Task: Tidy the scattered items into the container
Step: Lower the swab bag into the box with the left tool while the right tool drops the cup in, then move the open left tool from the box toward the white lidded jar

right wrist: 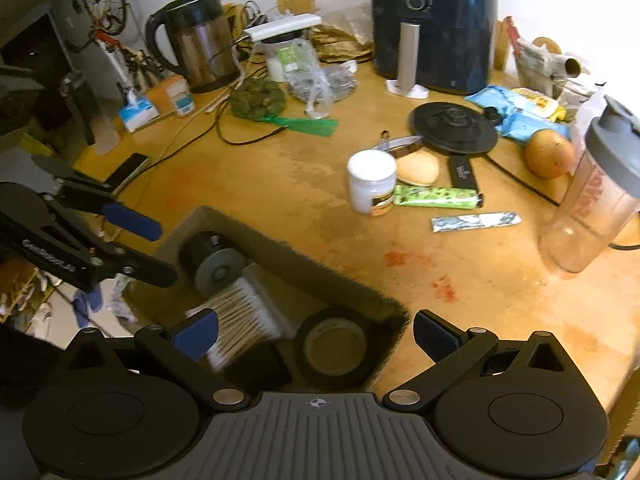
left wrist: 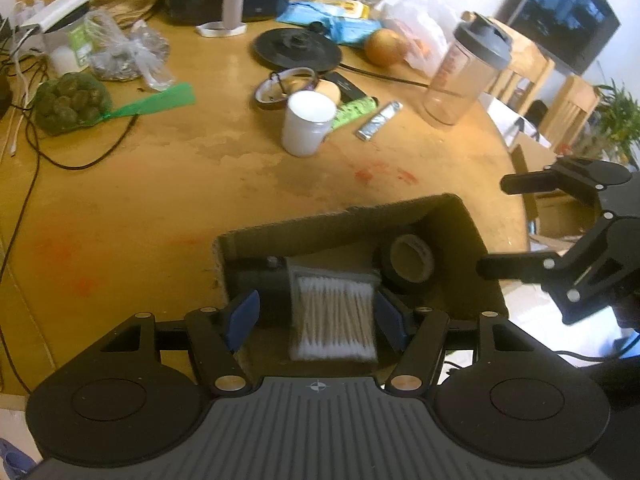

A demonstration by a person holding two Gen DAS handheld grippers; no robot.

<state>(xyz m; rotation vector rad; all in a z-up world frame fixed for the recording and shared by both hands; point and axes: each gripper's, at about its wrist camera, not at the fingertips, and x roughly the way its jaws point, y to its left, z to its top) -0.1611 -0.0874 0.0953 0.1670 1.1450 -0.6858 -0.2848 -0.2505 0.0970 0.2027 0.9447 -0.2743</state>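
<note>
1. A cardboard box [left wrist: 472, 240] sits at the near edge of a round table [left wrist: 200, 168].
2. In the box, a pack of cotton swabs [left wrist: 334, 316] lies left of a roll of tape [left wrist: 408, 262].
3. Beyond the box, mid-table, a jar [left wrist: 306, 124] stands before a tube [left wrist: 354, 110] and a sachet [left wrist: 378, 121].
4. A shaker bottle [left wrist: 464, 68] stands to the right of them.
5. A net bag [left wrist: 70, 102] lies far left; an air fryer [right wrist: 432, 24] stands at the back.
</note>
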